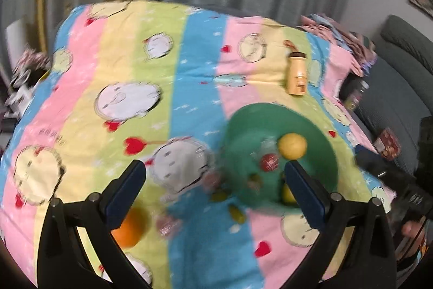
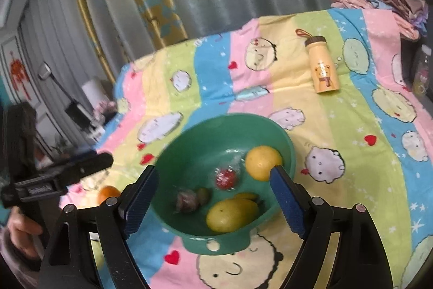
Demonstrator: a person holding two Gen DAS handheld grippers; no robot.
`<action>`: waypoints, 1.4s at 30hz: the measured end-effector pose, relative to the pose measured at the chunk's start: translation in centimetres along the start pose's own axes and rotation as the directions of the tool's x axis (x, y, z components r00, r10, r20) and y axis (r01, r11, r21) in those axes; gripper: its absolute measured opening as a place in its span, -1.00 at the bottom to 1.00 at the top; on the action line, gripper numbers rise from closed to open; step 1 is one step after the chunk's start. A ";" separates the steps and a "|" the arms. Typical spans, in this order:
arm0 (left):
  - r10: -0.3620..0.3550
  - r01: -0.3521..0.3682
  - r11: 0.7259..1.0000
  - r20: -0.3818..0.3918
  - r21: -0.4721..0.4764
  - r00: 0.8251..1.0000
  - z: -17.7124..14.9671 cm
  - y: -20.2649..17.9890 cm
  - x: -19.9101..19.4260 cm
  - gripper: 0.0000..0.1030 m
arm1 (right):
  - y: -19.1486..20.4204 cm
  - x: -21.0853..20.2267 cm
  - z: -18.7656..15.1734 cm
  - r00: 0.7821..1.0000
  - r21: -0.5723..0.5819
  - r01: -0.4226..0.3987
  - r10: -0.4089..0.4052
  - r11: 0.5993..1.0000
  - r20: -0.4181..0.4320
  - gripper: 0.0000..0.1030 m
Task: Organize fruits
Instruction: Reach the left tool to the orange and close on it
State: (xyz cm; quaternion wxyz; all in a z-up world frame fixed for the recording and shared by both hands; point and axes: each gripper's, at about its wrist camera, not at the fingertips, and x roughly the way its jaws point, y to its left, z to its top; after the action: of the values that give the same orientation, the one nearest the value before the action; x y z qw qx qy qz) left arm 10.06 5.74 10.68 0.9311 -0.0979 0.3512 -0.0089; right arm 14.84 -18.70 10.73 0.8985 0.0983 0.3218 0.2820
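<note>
Both of my tongs stand spread with nothing between their pads. My right gripper hangs over the green bowl, which sits on the striped cartoon blanket and holds a yellow citrus, a pear, a red wrapped fruit and some small dark pieces. My left gripper hovers beside the bowl; an orange lies on the blanket behind its left finger. A tan bottle lies farther back.
</note>
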 end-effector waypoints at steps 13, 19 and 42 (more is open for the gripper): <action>0.094 -0.105 0.981 -0.072 -0.165 0.993 -4.6 6.5 -3.7 0.99 | 4.1 -1.4 -1.1 0.985 -0.116 -0.170 0.173 0.978 0.011 0.64; 0.105 -0.118 0.986 -0.112 -0.115 0.988 -7.1 7.5 -5.0 0.99 | 5.5 -1.8 -5.2 0.958 -0.067 -0.286 0.283 0.956 -0.044 0.64; -0.007 -0.019 0.980 -0.133 -0.198 0.991 -10.7 10.3 -4.6 0.98 | 13.3 5.2 -12.0 0.888 -0.089 -0.311 0.256 0.946 -0.381 0.64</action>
State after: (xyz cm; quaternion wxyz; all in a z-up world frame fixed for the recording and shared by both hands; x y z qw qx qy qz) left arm -0.96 14.39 3.89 0.8913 -0.1886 0.4118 0.0225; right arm 4.61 -4.86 3.57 0.7767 0.0235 0.4432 0.4470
